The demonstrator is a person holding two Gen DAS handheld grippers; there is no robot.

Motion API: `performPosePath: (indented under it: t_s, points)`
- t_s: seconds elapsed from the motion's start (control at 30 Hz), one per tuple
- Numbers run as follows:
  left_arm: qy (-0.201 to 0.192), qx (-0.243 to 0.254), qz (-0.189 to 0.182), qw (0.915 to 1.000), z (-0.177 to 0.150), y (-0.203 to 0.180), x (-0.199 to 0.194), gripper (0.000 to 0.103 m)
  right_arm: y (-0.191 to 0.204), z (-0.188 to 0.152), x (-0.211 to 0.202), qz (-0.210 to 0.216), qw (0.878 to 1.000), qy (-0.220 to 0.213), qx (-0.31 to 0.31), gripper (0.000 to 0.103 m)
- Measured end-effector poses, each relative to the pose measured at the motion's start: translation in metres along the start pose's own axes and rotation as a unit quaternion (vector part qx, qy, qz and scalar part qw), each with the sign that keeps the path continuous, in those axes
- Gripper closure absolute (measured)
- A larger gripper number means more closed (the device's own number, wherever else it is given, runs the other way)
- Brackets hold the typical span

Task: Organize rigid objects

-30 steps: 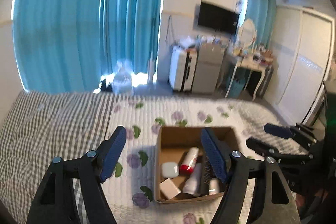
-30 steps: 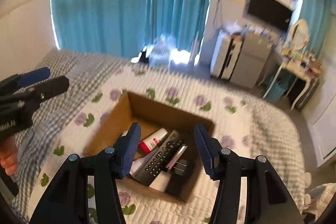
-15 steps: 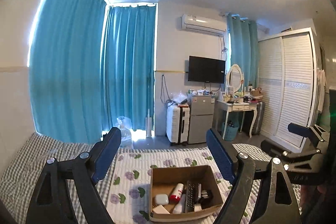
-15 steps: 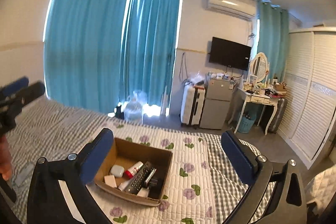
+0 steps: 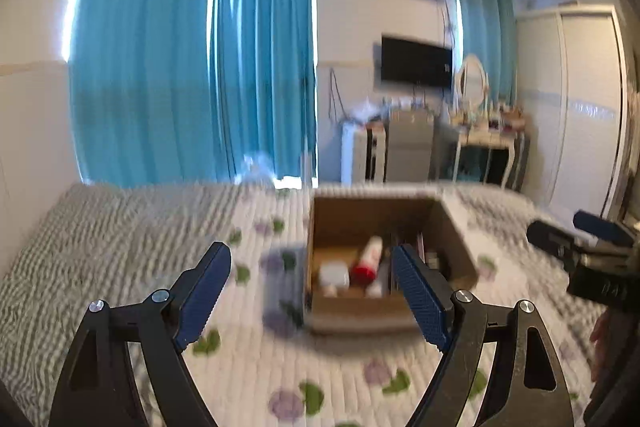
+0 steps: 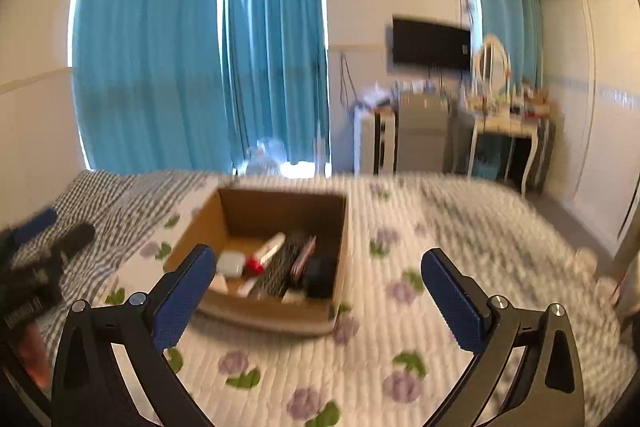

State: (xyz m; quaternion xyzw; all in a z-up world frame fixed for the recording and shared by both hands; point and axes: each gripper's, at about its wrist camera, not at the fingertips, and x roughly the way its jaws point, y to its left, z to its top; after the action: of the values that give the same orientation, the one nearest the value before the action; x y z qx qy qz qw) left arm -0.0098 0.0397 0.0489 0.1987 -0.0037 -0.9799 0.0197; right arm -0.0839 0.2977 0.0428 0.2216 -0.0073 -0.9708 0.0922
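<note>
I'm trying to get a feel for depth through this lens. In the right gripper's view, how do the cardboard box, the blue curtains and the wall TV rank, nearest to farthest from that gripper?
1. Cardboard box: on the bed, just ahead of the open right gripper, toward its left finger.
2. Blue curtains: beyond the bed's far end, left.
3. Wall TV: on the far wall, right of the curtains, apparently farthest.

Each gripper, left gripper (image 5: 310,287) and right gripper (image 6: 318,291), has a black plastic frame with triangular cut-outs. Two silver screws sit on each arm. The fingers (image 5: 418,297) carry blue, finely textured pads. White lettering, blurred and unreadable, marks the black body.
</note>
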Motion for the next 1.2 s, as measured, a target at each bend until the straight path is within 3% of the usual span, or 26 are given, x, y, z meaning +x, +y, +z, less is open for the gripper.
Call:
performPosePath:
  t_s: [0.13,0.37,1.2]
  points:
    - [0.025,0.008,-0.005,0.9996,-0.016,-0.006,0.008,0.017,0.007,-0.02,0.015,0.007,0.999,0.031,-0.02,0.0]
    - [0.018,0.008,-0.018,0.9997,-0.012,-0.011,0.001,0.017,0.01,-0.038,0.015,-0.003,0.999,0.038,-0.034,0.0]
    - [0.013,0.015,-0.016,0.9997,-0.007,-0.012,-0.008,0.017,0.004,-0.024,-0.006,-0.013,1.0,0.002,-0.019,0.0]
